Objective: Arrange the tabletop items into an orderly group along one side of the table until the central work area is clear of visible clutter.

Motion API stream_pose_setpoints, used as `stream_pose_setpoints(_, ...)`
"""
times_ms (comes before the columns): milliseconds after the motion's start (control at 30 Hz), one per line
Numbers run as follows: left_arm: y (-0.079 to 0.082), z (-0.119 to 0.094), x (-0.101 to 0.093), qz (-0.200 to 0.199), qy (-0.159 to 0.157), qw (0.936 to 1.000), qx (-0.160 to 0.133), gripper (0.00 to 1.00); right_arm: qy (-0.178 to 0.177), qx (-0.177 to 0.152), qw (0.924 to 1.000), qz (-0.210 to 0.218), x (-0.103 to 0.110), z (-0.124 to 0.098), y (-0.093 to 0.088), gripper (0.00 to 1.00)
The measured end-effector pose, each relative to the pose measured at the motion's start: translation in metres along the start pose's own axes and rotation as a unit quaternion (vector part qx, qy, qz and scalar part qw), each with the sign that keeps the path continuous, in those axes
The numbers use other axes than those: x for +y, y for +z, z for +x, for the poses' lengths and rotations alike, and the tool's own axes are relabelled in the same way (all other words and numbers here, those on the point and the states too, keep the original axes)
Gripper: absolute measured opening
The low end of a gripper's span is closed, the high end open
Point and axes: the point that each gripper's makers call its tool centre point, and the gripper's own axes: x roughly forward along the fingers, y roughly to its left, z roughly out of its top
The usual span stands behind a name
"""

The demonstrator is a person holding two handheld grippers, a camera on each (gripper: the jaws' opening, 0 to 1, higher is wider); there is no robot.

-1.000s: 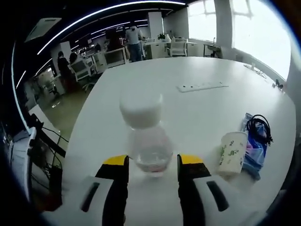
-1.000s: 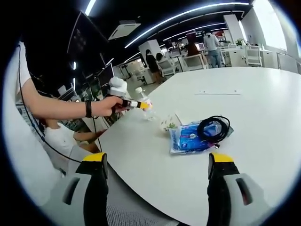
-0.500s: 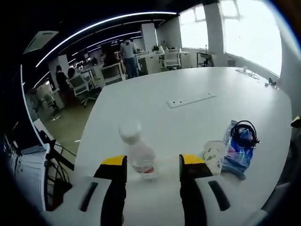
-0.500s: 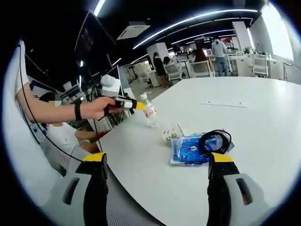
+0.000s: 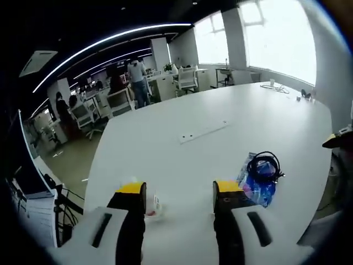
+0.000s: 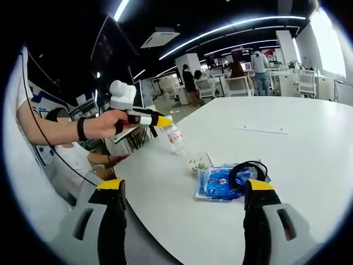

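My left gripper is open above the white table's near edge, with nothing between its jaws. A clear plastic bottle with a white cap stands low behind its left jaw, partly hidden. In the right gripper view the bottle is upright near the table's edge, and the hand-held left gripper hovers just above and left of its cap. A paper cup stands beside a blue packet with a coiled black cable on it. My right gripper is open, short of the table.
A white power strip lies flat mid-table. The blue packet and the cable lie right of my left jaws. Several people, chairs and desks stand in the office beyond the table. A person's arm reaches in from the left.
My left gripper has drawn back and up from the bottle, which stays standing on the table and now looks small and low. The right gripper has barely shifted.
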Motion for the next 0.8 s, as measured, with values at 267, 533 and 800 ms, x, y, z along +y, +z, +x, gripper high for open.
stream_pose_setpoints(267,0.015,0.007,-0.023,0.017,-0.022,0.9996,-0.004,0.49,-0.012,-0.011,0.9999,-0.001,-0.012,-0.012,0.005,0.89)
stream_pose_setpoints(533,0.011,0.018,-0.04,0.023,-0.042,0.9988,0.011,0.51,-0.022,-0.017,0.9996,0.002,-0.017,-0.021,0.005,0.89)
stream_pose_setpoints(800,-0.008,0.033,-0.054,0.012,-0.067,0.997,0.036,0.54,-0.031,-0.018,0.9993,0.008,-0.023,-0.028,0.001,0.89)
